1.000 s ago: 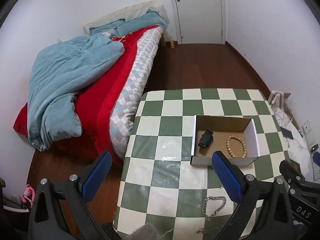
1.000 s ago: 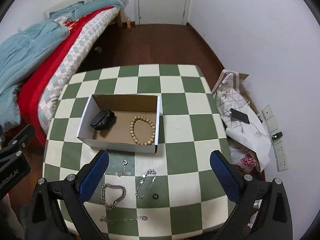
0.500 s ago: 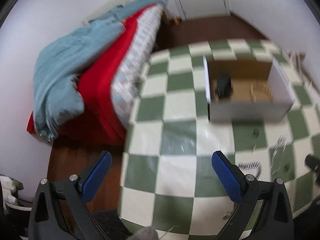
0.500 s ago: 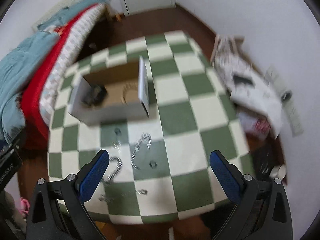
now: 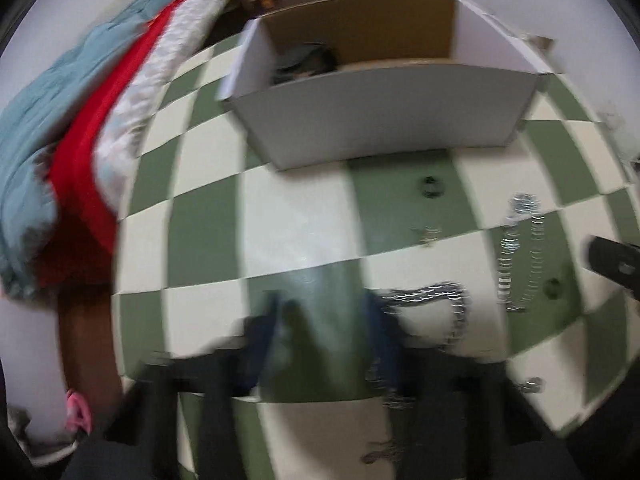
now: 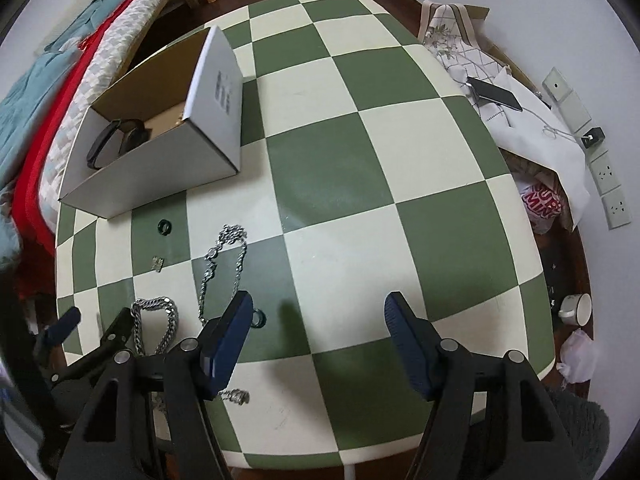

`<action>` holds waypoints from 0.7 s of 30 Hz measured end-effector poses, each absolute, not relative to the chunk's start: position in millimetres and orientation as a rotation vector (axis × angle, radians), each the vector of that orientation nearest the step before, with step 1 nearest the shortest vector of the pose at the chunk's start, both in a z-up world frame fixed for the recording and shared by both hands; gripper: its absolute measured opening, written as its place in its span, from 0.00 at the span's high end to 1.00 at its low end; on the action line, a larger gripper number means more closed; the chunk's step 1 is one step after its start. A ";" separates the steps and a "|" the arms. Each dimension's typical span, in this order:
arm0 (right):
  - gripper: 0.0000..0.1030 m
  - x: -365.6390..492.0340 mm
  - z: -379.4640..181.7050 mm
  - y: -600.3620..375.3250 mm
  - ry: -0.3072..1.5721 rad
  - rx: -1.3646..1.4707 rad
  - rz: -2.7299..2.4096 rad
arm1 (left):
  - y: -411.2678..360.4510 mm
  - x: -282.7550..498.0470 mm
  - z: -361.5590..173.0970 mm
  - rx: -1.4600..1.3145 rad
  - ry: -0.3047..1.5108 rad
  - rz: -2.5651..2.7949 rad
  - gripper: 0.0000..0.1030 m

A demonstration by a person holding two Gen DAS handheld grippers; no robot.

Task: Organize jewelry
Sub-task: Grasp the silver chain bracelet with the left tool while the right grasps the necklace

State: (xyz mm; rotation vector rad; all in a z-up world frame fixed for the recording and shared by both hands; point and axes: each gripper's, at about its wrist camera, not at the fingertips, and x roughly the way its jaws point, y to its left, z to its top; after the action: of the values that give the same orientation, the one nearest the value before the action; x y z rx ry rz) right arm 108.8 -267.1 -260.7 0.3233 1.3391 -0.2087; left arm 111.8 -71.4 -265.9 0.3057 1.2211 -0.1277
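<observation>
An open cardboard box (image 6: 160, 176) (image 5: 380, 116) stands on the checkered table (image 6: 360, 160) and holds a black band (image 6: 116, 140). In front of it lie a dark ring (image 6: 164, 226), a small earring (image 6: 157, 264), a thin silver chain (image 6: 222, 264), a thick silver chain (image 6: 154, 324) (image 5: 436, 300), another dark ring (image 6: 258, 318) and a small chain (image 6: 236, 396). My right gripper (image 6: 320, 320) is open above the table's near edge, right of the chains. My left gripper (image 5: 324, 320) is blurred and low over the table, just left of the thick chain, with a gap between its fingers.
A bed with red and teal bedding (image 6: 36, 92) stands left of the table. Bags, a phone (image 6: 494, 94) and wall sockets (image 6: 608, 176) are on the right. A cup (image 6: 576, 310) sits on the floor.
Both grippers have dropped down and forward toward the table. The left one has swung right and now sits low beside the thick chain; its fingers stand closer together than before.
</observation>
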 end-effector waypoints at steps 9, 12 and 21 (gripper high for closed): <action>0.32 133.3 -270.2 -259.1 1.335 0.349 -0.157 | -31.6 124.5 -266.6 0.256 1.244 -0.036 1.00; 0.32 142.6 -274.3 -249.4 1.334 0.348 -0.136 | -10.1 126.8 -263.6 0.211 1.251 -0.011 1.00; 0.47 156.9 -284.6 -196.9 1.303 0.062 -0.137 | -17.9 117.4 -250.8 0.027 1.295 -0.155 0.52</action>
State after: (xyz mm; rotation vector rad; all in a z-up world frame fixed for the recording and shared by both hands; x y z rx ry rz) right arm 156.9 -196.9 -284.6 0.0617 1.3027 -0.1369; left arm 117.4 -17.9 -250.8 0.0270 1.2948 -0.1547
